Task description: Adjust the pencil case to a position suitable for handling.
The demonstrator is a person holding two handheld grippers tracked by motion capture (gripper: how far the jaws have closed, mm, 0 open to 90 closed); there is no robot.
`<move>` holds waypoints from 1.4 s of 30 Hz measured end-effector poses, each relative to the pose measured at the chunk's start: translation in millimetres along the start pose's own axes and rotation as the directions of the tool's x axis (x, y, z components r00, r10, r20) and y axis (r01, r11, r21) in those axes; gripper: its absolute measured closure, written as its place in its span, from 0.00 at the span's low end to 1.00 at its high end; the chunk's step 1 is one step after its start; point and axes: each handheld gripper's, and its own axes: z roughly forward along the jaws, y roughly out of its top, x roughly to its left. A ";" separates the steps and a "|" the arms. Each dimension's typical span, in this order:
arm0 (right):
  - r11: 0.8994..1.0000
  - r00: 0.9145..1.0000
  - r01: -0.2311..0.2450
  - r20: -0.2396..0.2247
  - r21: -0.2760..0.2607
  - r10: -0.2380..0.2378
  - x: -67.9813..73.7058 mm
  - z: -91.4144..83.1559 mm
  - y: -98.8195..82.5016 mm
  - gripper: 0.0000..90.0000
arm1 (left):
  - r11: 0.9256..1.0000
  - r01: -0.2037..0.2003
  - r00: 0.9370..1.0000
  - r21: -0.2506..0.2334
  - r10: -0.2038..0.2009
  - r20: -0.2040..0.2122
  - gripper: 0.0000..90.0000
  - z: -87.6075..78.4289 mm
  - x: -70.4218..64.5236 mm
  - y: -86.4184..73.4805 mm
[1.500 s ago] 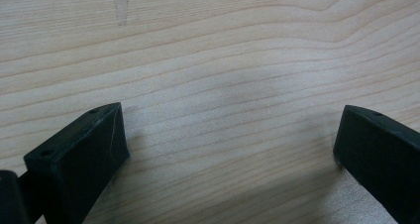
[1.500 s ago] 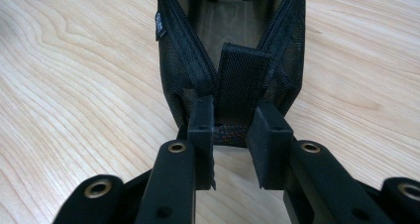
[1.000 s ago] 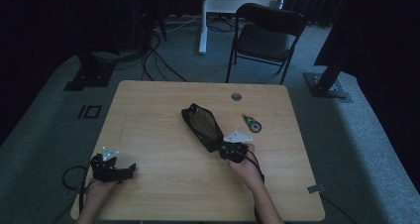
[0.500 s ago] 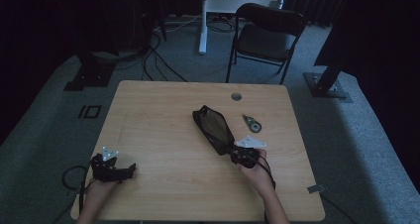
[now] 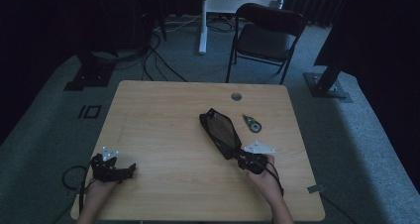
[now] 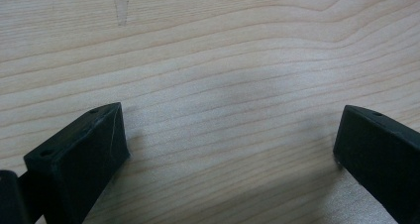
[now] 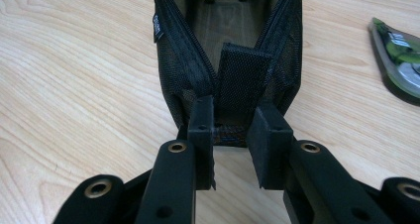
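A black mesh pouch [image 5: 220, 132] lies slantwise on the wooden table [image 5: 158, 110], right of the middle. My right gripper [image 5: 239, 156] holds the pouch's near end. In the right gripper view the gripper [image 7: 235, 135] is shut on that end of the pouch [image 7: 233, 60], below a black strap tab, and the pouch's top gapes open. Far off at the front left, my left gripper [image 5: 130, 168] rests on the table. Its jaws [image 6: 230, 149] stand wide open over bare wood with nothing between them.
A small green and black tape dispenser [image 5: 252, 123] [image 7: 398, 60] lies just right of the pouch. A round cable hole [image 5: 236, 96] sits near the table's far edge. A folding chair [image 5: 265, 35] stands beyond the table.
My right gripper has slid rightward and toward the near edge, dragging the pouch along with it. The left gripper has stayed put.
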 end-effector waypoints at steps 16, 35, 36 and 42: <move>1.000 0.999 -0.007 0.036 -0.004 0.007 -3.2 -29.5 -22.9 0.81 | 1.000 0.002 1.000 0.000 -0.002 -0.001 0.00 0.0 -0.1 0.0; 0.999 0.997 -0.048 0.056 -0.019 0.049 -3.2 -57.6 -45.8 0.81 | 1.000 0.001 1.000 0.000 -0.001 -0.001 0.00 0.0 -0.1 0.0; 0.999 0.997 -0.046 0.057 -0.018 0.047 -2.9 -58.8 -46.8 0.81 | 1.000 0.001 1.000 0.000 -0.001 -0.001 0.00 0.0 -0.1 0.0; 0.999 0.997 -0.045 0.062 -0.019 0.046 1.6 -66.7 -52.9 0.81 | 1.000 0.001 1.000 0.000 -0.001 -0.001 0.00 0.0 -0.1 0.0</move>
